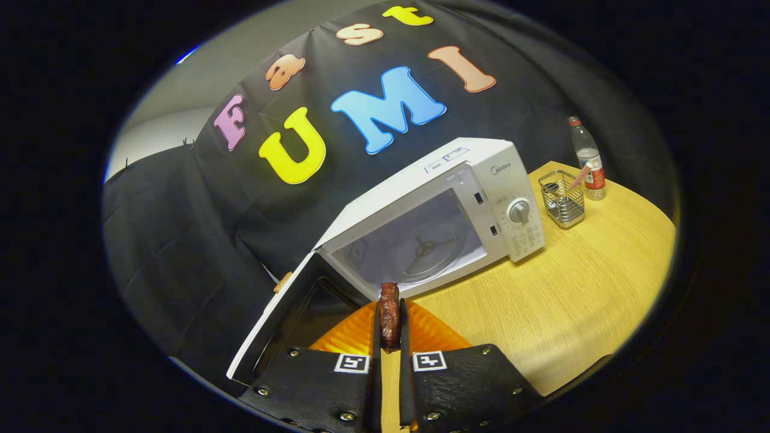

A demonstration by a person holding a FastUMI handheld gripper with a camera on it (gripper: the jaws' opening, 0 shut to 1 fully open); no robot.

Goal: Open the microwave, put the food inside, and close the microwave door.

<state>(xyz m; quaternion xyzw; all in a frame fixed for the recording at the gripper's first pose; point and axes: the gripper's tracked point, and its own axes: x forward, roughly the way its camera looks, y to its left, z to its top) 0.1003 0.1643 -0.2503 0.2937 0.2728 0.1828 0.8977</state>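
The microwave [433,210] stands on the bench [571,307], door [289,313] swung left. A wire basket [561,198] and a bottle [588,159] stand to its right. The claw [390,328] grips the food [389,316] before its cavity.

You are working at a pale wooden bench [577,300] with a straight grain and a rounded far edge; its surface takes even, warm light without hard shadows. Behind it hangs the booth's black cloth wall [180,240], creased and folded, draping down past the bench on the left. Above the cloth you can see a plain grey room wall [198,78], evenly lit, with a paler band lower down.
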